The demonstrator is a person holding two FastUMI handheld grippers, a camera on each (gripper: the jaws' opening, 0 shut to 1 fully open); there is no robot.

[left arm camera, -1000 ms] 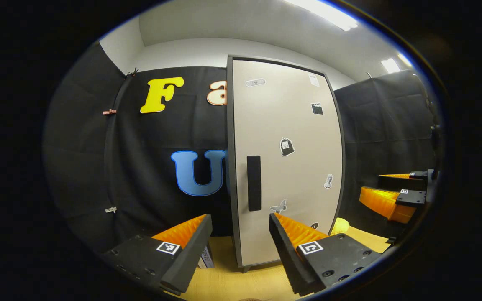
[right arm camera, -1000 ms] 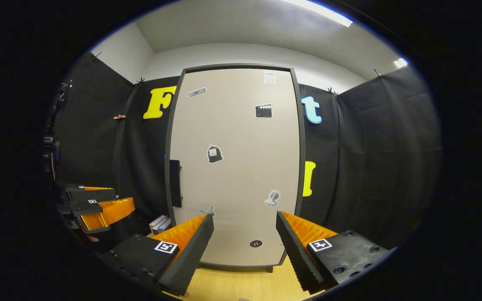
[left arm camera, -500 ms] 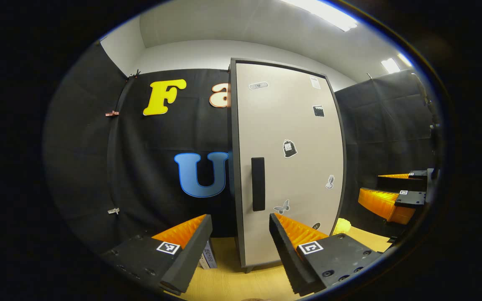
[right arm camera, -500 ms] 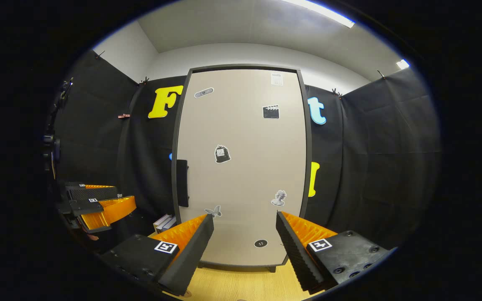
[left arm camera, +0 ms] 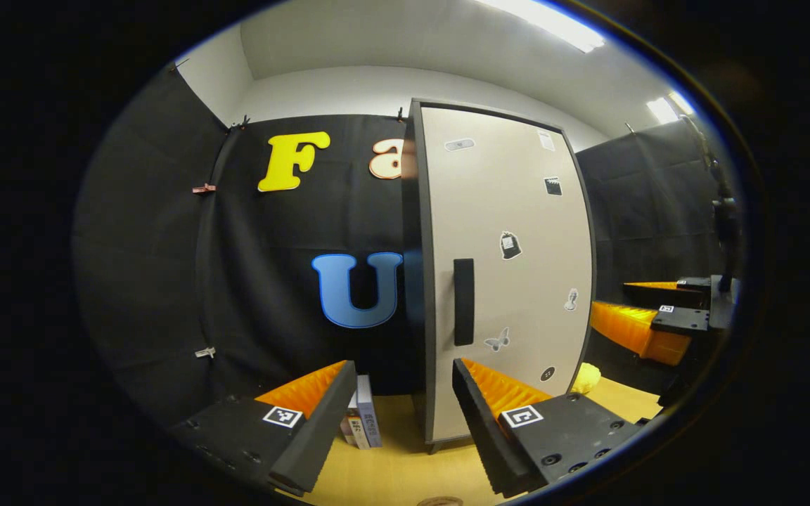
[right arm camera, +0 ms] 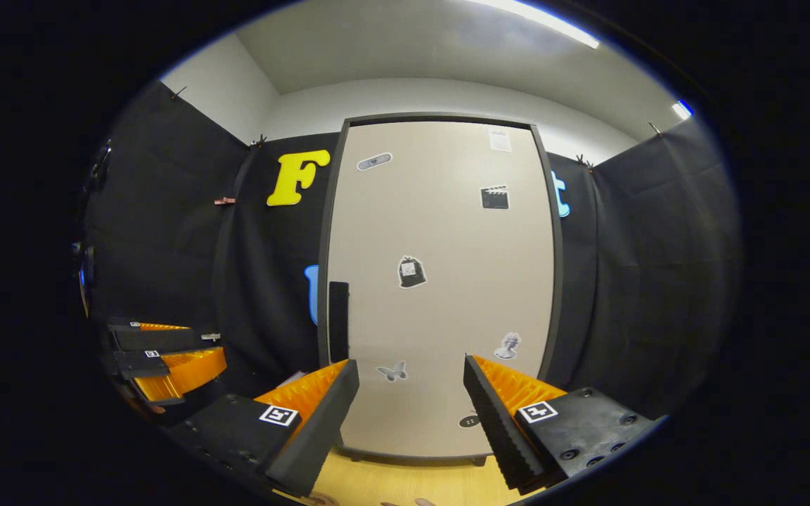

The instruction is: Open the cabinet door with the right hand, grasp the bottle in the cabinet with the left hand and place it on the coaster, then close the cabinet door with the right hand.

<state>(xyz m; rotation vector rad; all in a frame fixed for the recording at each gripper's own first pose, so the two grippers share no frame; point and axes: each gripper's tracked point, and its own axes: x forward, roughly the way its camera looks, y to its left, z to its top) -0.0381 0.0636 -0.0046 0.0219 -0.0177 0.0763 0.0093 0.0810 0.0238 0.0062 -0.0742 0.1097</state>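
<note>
two grippers are up in front of a shut cabinet, and by the look of things none of the task's steps is done yet.

left gripper view: the left gripper (left arm camera: 401, 414) hangs over the counter (left arm camera: 394, 464) with its jaws released and nothing between them. ahead stands the cabinet (left arm camera: 412, 281), its pale door (left arm camera: 517, 211) flush and closed, with a dark upright handle (left arm camera: 463, 302) near the door's left edge. a few books (left arm camera: 363, 422) stand on the counter just beside the cabinet's left foot. something small and yellow (left arm camera: 586, 378) lies on the counter by the cabinet's right lower corner; i cannot tell what it is. the right gripper (left arm camera: 647, 316) shows farther off at the right, jaws apart, well clear of the handle.

right gripper view: the right gripper (right arm camera: 410, 414) faces the door (right arm camera: 440, 281) nearly square on, jaws released and empty, apart from the door. the handle (right arm camera: 338, 322) sits up and to the left of its jaws. the left gripper (right arm camera: 166, 351) shows low at the left, jaws apart.

the bottle must be behind the closed door, so its place inside cannot be told. a round rim at the near edge of the counter (left arm camera: 440, 501) may be the coaster, though that is a guess. left to do: pull the door open by the handle, lift out the bottle, set it on the coaster, shut the door.
</note>
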